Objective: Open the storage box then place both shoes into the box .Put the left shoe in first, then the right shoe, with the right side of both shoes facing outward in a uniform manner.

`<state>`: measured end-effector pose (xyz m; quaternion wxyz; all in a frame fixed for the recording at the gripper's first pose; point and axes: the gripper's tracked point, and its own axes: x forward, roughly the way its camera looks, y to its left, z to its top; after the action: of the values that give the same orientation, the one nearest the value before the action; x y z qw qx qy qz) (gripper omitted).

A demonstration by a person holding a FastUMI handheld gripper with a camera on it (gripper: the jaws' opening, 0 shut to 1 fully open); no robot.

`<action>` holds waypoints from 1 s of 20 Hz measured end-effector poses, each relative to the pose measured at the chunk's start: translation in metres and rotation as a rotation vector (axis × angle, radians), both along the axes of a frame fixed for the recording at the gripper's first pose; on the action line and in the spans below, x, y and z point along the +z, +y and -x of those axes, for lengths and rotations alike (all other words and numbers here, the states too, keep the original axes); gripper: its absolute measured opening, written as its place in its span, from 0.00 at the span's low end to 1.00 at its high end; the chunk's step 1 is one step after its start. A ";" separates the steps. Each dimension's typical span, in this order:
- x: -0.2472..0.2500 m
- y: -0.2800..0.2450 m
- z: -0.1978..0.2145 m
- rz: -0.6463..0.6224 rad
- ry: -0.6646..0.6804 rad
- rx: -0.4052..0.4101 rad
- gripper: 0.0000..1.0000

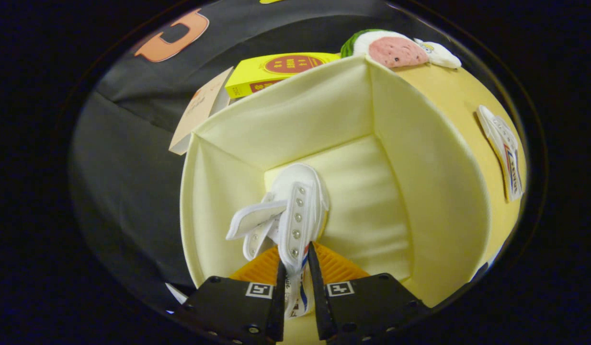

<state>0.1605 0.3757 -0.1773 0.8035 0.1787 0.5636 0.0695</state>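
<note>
I look down into an open pale-yellow storage box (410,158) with cream fabric walls. My gripper (295,261) is shut on a white canvas shoe (295,211), pinching its eyelet side near the ankle. The shoe hangs toe-down inside the box, close to the left wall, its tongue flapped out to the left. Whether the toe touches the box floor I cannot tell. A second white shoe (504,151) with red and blue stripes lies on the yellow surface outside the box's right wall.
A yellow carton (271,72) and a beige card (199,112) lie behind the box on the dark cloth. A plush toy (396,48) in green, pink and white sits at the box's far corner.
</note>
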 end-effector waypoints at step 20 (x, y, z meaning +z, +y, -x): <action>0.117 -0.320 0.009 0.317 -0.277 0.090 0.95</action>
<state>0.1519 0.0555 -0.0608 0.8875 0.0136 0.4589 0.0397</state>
